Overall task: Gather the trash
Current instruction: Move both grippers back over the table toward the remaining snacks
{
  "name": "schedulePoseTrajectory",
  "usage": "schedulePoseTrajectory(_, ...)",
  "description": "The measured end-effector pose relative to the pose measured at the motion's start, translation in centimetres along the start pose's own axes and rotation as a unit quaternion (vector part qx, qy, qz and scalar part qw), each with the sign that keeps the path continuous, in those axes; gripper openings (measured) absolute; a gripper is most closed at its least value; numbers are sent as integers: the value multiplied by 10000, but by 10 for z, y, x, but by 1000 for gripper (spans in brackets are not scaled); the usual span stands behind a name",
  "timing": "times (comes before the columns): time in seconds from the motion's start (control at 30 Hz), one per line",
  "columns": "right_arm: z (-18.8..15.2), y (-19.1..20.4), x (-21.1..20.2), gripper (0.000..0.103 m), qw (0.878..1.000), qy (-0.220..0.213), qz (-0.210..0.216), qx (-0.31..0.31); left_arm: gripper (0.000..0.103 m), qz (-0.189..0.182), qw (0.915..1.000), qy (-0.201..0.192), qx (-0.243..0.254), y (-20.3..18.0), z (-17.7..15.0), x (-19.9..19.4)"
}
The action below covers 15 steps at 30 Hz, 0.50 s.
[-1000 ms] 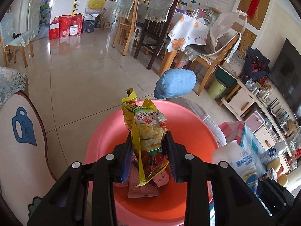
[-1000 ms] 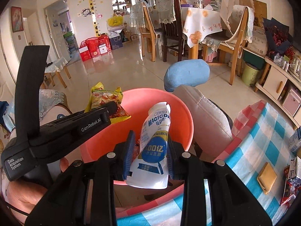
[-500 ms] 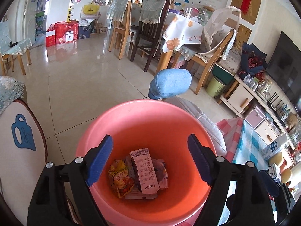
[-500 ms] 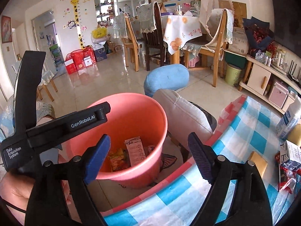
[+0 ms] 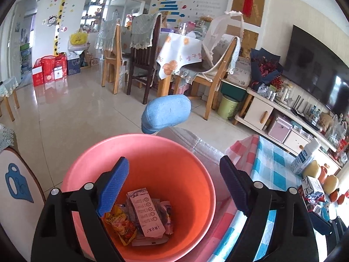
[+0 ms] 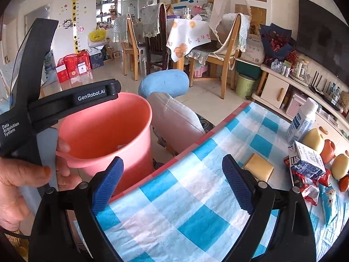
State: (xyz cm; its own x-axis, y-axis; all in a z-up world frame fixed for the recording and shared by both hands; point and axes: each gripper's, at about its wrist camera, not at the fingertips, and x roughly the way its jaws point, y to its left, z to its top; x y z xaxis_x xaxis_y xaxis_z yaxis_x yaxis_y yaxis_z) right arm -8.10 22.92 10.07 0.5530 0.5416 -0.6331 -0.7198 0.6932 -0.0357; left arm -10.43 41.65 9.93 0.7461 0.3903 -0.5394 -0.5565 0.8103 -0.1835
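A chair stands between the bin and the table. The carton lies flat among wrappers in the bin, long axis pointing away. Left gripper and right gripper are both spread, empty.

Colours and patterns, both wrist views

Bin: salmon pink. Tablecloth on counter: blue-and-white check, red edge. Tool pads: blue, ribbed; tool bodies black. Snack wrapper: yellow and red. Carton: white and blue. Cushion: light blue.
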Motion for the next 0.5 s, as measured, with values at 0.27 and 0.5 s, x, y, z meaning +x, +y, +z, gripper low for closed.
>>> schedulePoseTrajectory(0.27, -20, -13, -15, 97, 9984, -136, -430, -339, 86, -68, 9971, 12, 755, -37, -2, -6)
schedulePoseTrajectory(0.5, -36, -30, -34, 99, 9966, -233, -745, -271, 90, -335, 9952, 224, 893, -58, -2, -5)
